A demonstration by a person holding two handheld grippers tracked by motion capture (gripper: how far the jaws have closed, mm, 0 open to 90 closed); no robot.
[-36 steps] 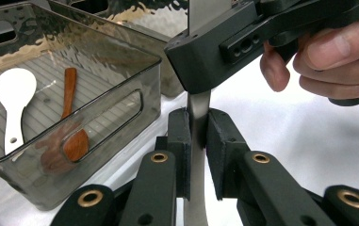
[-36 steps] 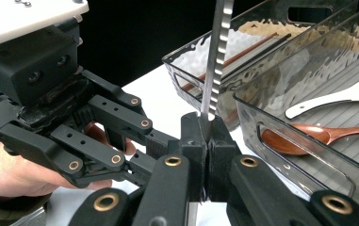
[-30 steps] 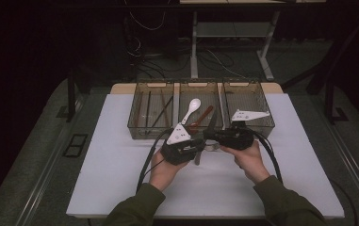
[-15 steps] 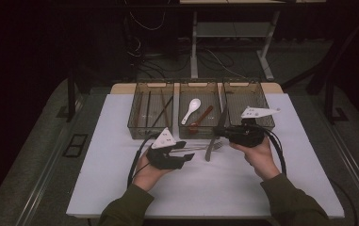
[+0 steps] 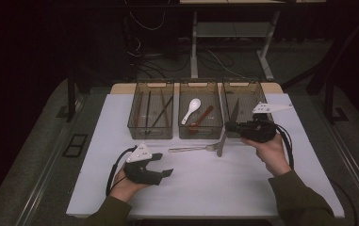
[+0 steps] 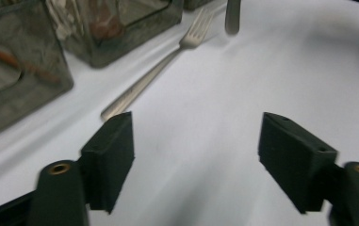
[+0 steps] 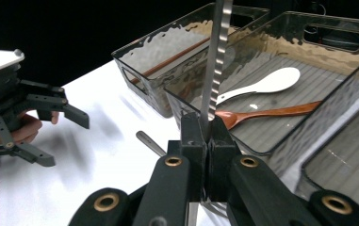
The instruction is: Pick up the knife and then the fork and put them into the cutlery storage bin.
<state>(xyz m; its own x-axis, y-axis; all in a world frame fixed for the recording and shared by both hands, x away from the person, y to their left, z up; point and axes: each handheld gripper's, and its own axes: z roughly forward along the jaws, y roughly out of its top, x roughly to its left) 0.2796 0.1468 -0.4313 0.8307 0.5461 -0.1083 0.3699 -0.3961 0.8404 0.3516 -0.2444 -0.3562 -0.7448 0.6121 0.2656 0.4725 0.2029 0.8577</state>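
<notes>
Nearest, the left gripper (image 5: 160,165) sits empty at seven o'clock on the white table (image 5: 215,188), jaws just opened wide. Midway lies a fork (image 5: 193,149), unsorted. At two o'clock the right gripper (image 5: 230,126) pinches a knife (image 5: 227,128), not yet in the right-hand bin (image 5: 243,92). Spoons (image 5: 192,109) and chopsticks (image 5: 160,113) already sit in their bins.

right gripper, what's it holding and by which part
The right gripper is shut on a serrated knife, clamped partway along it, the blade rising above the jaws.
</notes>
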